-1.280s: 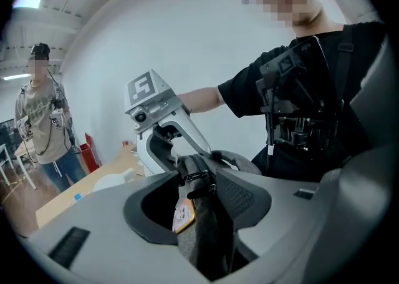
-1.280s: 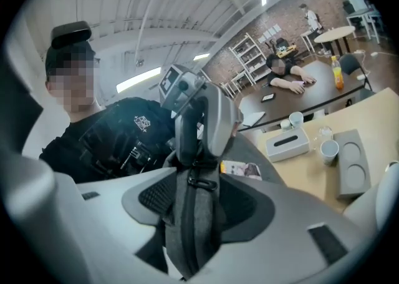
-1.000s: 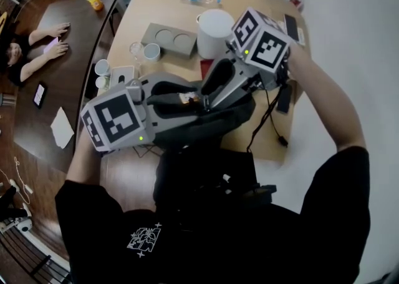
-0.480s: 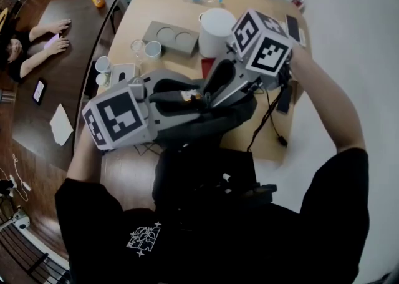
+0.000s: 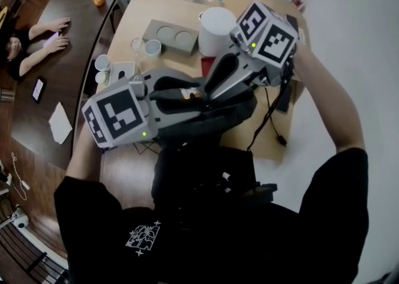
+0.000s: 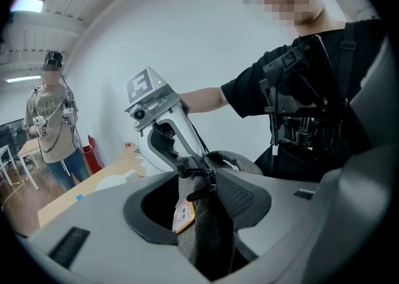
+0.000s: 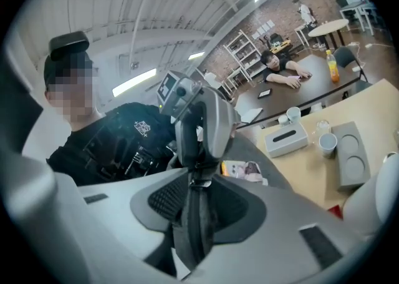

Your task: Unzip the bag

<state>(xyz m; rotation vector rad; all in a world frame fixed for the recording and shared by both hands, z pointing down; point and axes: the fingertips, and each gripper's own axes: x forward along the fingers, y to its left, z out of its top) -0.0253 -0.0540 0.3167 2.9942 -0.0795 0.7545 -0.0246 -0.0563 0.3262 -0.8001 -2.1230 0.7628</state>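
As the jaws of the right gripper [image 7: 198, 200] have just been closing, they now pinch a dark strip at the top of the grey backpack [image 5: 206, 123]. It is probably the zip pull, though the view is too dim to be sure. The zip looks ready to be drawn but not yet opened. The left gripper [image 6: 202, 211] stands wide, clamped on a thick fold of that top. The backpack lies at the near edge of the wooden table [image 5: 156, 2]. Since a second ago, only the right gripper has lifted slightly.

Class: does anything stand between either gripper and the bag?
Nothing visible does. The bag sits between the jaws of both the left gripper and the right gripper, whose jaws have just been closing.
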